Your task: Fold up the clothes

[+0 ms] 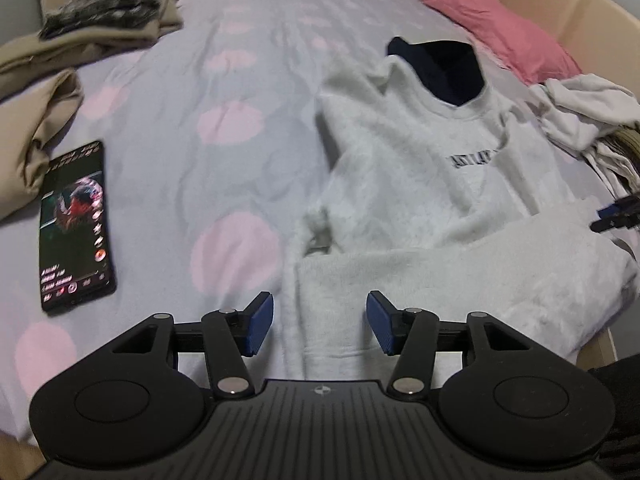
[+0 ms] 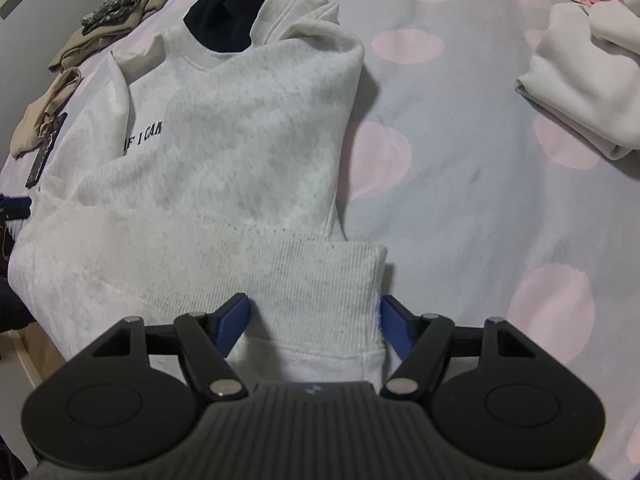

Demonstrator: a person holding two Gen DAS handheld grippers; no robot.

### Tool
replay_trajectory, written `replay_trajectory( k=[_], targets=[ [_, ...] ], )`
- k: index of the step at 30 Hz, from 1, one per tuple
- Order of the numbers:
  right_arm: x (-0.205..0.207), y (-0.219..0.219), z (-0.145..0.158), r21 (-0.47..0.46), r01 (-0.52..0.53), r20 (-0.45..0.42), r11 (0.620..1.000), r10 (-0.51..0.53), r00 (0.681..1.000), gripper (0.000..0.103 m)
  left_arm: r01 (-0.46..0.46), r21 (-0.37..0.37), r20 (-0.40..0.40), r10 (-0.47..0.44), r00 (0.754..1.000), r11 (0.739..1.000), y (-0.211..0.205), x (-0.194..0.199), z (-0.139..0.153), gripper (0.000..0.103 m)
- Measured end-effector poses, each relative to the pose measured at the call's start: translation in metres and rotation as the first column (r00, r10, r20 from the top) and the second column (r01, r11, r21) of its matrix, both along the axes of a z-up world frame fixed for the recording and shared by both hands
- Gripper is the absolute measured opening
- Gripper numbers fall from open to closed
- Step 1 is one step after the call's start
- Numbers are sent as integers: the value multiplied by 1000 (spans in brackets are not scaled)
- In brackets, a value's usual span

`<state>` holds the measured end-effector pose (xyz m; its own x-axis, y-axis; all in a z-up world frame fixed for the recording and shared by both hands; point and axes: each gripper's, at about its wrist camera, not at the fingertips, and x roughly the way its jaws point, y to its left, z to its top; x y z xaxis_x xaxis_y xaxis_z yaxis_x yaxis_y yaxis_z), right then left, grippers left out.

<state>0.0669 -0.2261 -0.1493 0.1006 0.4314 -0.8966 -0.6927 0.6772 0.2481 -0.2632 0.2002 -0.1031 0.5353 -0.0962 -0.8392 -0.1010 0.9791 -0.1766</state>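
Note:
A pale grey sweatshirt (image 1: 420, 168) with dark lettering lies face up on the bed, a navy garment (image 1: 444, 68) showing in its neck. In the right wrist view the sweatshirt (image 2: 240, 128) has one side folded over its chest, half covering the letters. My left gripper (image 1: 320, 322) is open just above the near edge of the cloth, and its blue pads touch nothing. My right gripper (image 2: 314, 324) is open wide, with the ribbed hem (image 2: 320, 276) lying between its fingers at the garment's near corner.
A lit phone (image 1: 76, 224) lies on the spotted grey sheet (image 1: 240, 120) at the left. Beige clothes (image 1: 100, 36) are piled at the far left. A pink pillow (image 1: 500, 28) and a heap of white clothes (image 2: 580, 76) lie at the right. The bed's wooden edge is close below.

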Motion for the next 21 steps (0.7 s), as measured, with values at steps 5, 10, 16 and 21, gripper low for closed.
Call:
replay_trajectory(
  k=[5, 10, 16, 21],
  targets=[
    [-2, 2, -1, -10, -12, 10, 1000, 12, 1000, 74, 28, -36, -42, -29, 999, 999, -5, 0, -12, 37],
    [-3, 5, 4, -21, -66, 34, 998, 66, 997, 37, 8, -1, -23, -8, 1000, 1000, -2, -4, -4, 4],
    [-1, -2, 31, 19, -60, 51, 998, 59, 997, 19, -27, 27, 75, 25, 997, 999, -1, -11, 26, 4],
    [-8, -13, 68, 98, -58, 104, 994, 48, 993, 18, -40, 21, 114, 37, 993, 999, -1, -16, 39, 4]
  ],
)
